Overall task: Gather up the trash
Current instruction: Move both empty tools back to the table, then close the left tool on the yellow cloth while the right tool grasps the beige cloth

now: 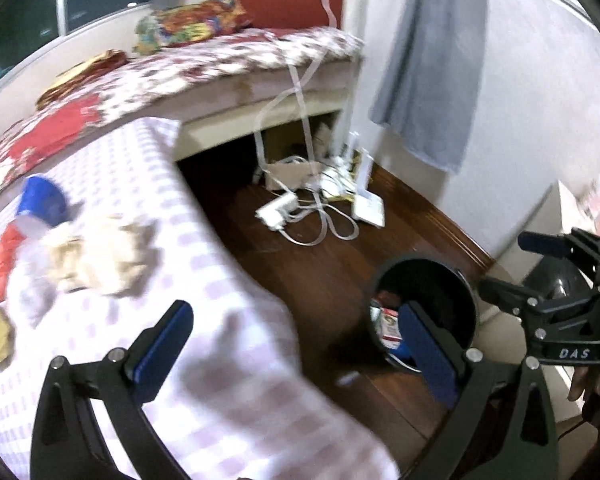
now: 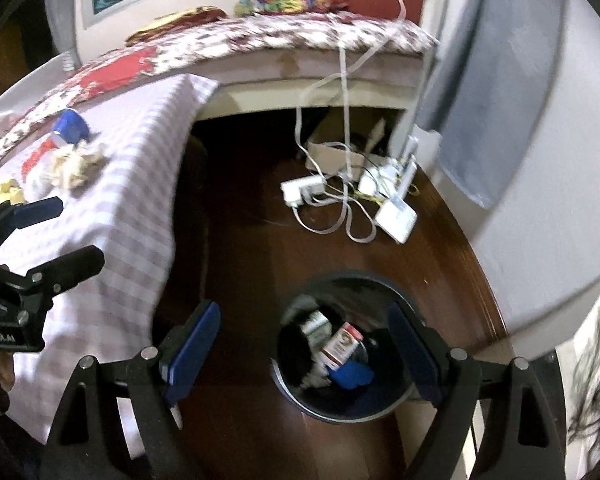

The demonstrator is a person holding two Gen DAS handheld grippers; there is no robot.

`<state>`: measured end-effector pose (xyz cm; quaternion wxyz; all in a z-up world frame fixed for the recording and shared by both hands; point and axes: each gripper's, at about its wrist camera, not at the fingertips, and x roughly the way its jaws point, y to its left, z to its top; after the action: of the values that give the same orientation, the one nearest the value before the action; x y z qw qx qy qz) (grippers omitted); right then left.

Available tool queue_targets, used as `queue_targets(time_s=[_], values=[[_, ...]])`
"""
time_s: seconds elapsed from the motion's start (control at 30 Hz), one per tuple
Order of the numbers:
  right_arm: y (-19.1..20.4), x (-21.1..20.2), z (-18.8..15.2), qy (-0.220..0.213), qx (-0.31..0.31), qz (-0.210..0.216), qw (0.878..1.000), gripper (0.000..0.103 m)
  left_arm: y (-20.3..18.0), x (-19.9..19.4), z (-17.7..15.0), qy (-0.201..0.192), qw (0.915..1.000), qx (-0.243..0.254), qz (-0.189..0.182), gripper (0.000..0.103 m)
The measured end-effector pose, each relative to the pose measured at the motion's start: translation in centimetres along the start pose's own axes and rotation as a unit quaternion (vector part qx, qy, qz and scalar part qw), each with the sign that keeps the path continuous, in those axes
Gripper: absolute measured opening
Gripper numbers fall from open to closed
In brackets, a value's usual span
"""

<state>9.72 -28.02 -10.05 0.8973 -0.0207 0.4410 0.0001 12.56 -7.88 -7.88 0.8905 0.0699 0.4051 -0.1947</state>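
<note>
Fingers spread wide and empty on both: right gripper (image 2: pixel 300 352) poised straight over the black bin (image 2: pixel 396 404), left gripper (image 1: pixel 296 348) straddling the checked cloth's (image 1: pixel 204 280) edge. Crumpled paper (image 1: pixel 100 258) up-left of the left fingers, clearly nearer that hand, long axis across the gap; probably its pick.

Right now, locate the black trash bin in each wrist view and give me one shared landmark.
Left wrist: black trash bin at lower right, on the wood floor.
Right wrist: the bin at bottom centre, under the open right gripper.
Shared landmark: white power strip on the floor.
</note>
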Motion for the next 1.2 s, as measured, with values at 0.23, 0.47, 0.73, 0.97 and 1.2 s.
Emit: queue_targets(time_s=[0.23,0.47,0.73,0.97,1.2], values=[[7.1,-0.4,3.3,-0.028,-0.048,0.042,0.998,0.087,6.4,-2.0,-1.1,-0.014,0.9972,-0.054,0.049,0.102],[14.4,-0.9,6.3,-0.054,-0.113,0.077,0.989,0.087,12.7,-4.7,-3.3,-0.027,0.9877,-0.098,0.118,0.102],[22.2,0.3,8.3,-0.06,-0.194,0.114,0.973,0.087,20.5,-7.2,-6.2,-0.037,0.9659,-0.179,0.183,0.102],[25.1,3.2,10.2,-0.047,-0.21,0.127,0.968,0.087,25.7,-6.7,-8.0,-0.028,0.9503,-0.241,0.194,0.097],[26.3,6.9,11.7,-0.023,-0.212,0.124,0.969,0.087,27.4,-4.7,-8.3,-0.014,0.9459,-0.266,0.185,0.092]])
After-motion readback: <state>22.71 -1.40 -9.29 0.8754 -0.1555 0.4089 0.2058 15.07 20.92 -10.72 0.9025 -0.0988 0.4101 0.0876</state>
